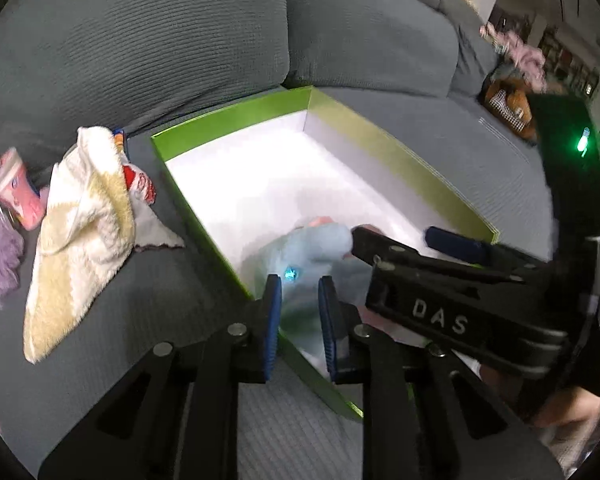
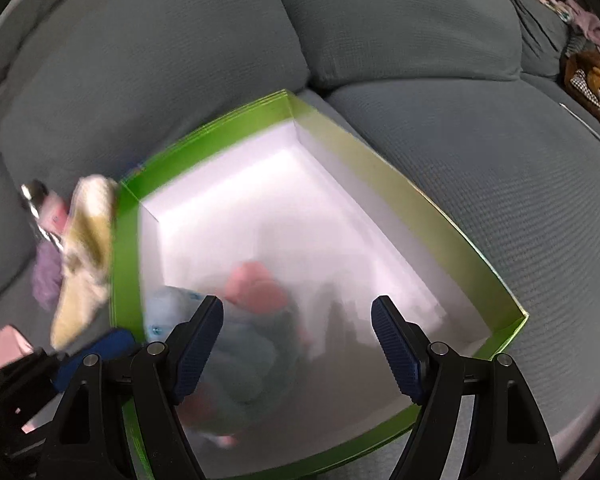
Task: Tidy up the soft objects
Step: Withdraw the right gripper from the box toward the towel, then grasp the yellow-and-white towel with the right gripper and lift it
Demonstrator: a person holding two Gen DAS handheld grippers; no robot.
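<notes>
A green box with a white inside lies on the grey sofa; it also shows in the right wrist view. A light blue and pink plush toy lies in its near corner, blurred in the right wrist view. My left gripper hangs over the box's near edge with its jaws narrowly apart around the toy's lower part; whether they pinch it I cannot tell. My right gripper is open and empty above the toy; it also shows in the left wrist view.
A cream and yellow towel lies left of the box, with a pink cup and a purple fluffy thing beyond it. A brown teddy bear and pink cloth lie at the sofa's right end.
</notes>
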